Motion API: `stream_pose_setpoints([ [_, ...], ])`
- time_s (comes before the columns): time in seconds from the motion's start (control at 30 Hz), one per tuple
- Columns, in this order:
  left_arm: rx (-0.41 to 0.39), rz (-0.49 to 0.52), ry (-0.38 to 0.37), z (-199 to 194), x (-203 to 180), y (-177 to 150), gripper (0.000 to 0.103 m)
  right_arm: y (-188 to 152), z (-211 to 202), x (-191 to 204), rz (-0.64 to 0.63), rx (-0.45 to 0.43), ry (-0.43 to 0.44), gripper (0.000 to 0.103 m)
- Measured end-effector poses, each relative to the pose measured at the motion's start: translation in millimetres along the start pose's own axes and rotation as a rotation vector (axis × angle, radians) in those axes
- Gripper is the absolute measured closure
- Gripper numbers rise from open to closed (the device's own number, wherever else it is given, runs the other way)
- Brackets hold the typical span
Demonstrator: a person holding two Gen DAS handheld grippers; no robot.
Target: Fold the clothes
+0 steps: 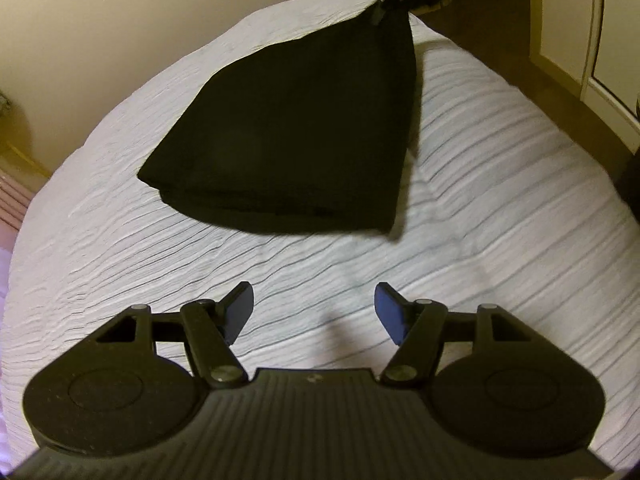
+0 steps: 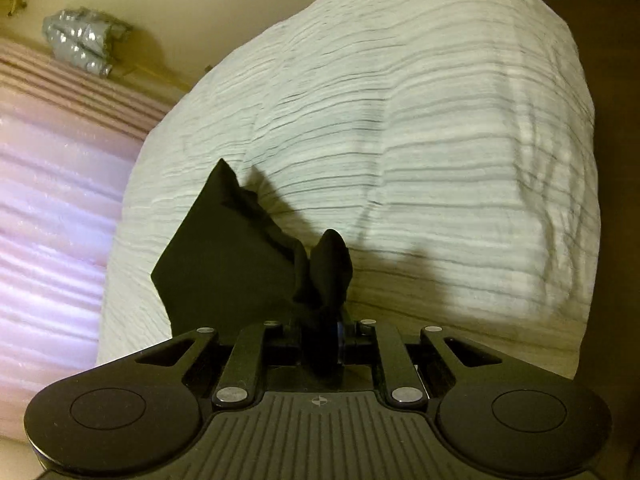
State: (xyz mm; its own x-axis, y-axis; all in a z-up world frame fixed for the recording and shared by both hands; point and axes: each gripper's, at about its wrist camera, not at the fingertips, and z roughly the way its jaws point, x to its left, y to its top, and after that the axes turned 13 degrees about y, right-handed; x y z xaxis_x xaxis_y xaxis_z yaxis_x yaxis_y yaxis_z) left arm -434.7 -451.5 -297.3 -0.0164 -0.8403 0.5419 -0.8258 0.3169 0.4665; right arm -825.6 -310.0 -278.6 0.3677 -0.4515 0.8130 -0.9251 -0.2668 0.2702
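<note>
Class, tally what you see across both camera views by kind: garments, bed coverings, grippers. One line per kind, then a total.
Folded black cloth garment: 1
White ribbed bed cover: 1
Pink striped blanket: 1
Black two-finger grippers: 2, the left gripper open, the right gripper shut on a corner of the garment
Total: 5

Folded black garment (image 1: 292,128), one corner lifted

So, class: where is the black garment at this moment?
The black garment lies folded on the white bedspread ahead of the open left gripper, while the right gripper pinches its far corner, lifting it.
</note>
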Motion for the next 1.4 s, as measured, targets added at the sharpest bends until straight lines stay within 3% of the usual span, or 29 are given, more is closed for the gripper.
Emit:
stream_pose_setpoints([
  [0.03, 0.009, -0.006, 0.001, 2, -1, 3, 0.039, -7, -4, -4, 0.009, -0.019, 0.001, 0.058],
  [0.07, 0.021, -0.017, 0.002, 4, -2, 7, 0.040, -13, -9, -9, 0.018, -0.041, 0.003, 0.043],
  [0.1, 0.035, -0.029, 0.004, 7, -2, 11, 0.040, -22, -18, -13, 0.034, -0.076, 0.014, 0.041],
  [0.2, 0.079, -0.066, 0.010, 18, 0, 23, 0.040, -41, -27, -26, 0.089, -0.104, 0.053, 0.041],
  [0.33, 0.138, -0.097, 0.012, 37, 1, 46, 0.040, -41, -2, -43, 0.168, -0.081, 0.092, 0.041],
  [0.37, 0.146, -0.094, 0.013, 41, 0, 52, 0.040, -40, 4, -47, 0.188, -0.075, 0.102, 0.050],
  [0.4, 0.155, -0.092, 0.015, 45, 0, 58, 0.040, -39, 10, -52, 0.209, -0.067, 0.109, 0.074],
  [0.43, 0.161, -0.094, 0.017, 47, 0, 64, 0.040, -28, 14, -54, 0.238, -0.047, 0.102, 0.090],
  [0.47, 0.165, -0.101, 0.018, 49, 1, 70, 0.040, -16, 18, -56, 0.263, -0.026, 0.096, 0.092],
  [0.6, 0.160, -0.126, 0.032, 52, 10, 97, 0.040, 58, 10, -40, 0.153, 0.037, 0.098, 0.093],
  [0.8, 0.150, -0.135, 0.056, 65, 17, 126, 0.040, 219, 32, -12, -0.154, 0.027, 0.041, 0.093],
  [0.9, 0.152, -0.134, 0.069, 77, 16, 139, 0.040, 269, 64, -18, -0.183, 0.045, -0.008, 0.092],
  [0.97, 0.151, -0.116, 0.087, 85, 15, 147, 0.040, 280, 79, -25, -0.174, 0.063, -0.071, 0.073],
  [1.13, 0.099, -0.018, 0.136, 111, 25, 163, 0.040, 245, 46, -25, -0.237, 0.000, -0.104, 0.063],
  [1.23, 0.054, 0.033, 0.133, 129, 36, 171, 0.042, 205, 23, -26, -0.251, 0.029, -0.081, 0.063],
  [1.3, 0.038, -0.062, 0.080, 140, 56, 180, 0.051, 177, 12, -26, -0.258, 0.069, -0.064, 0.063],
  [1.37, 0.040, -0.184, 0.039, 158, 79, 186, 0.053, 154, 12, -23, -0.292, 0.109, -0.052, 0.063],
  [1.4, 0.041, -0.246, 0.018, 167, 90, 190, 0.060, 143, 12, -21, -0.309, 0.129, -0.045, 0.063],
])
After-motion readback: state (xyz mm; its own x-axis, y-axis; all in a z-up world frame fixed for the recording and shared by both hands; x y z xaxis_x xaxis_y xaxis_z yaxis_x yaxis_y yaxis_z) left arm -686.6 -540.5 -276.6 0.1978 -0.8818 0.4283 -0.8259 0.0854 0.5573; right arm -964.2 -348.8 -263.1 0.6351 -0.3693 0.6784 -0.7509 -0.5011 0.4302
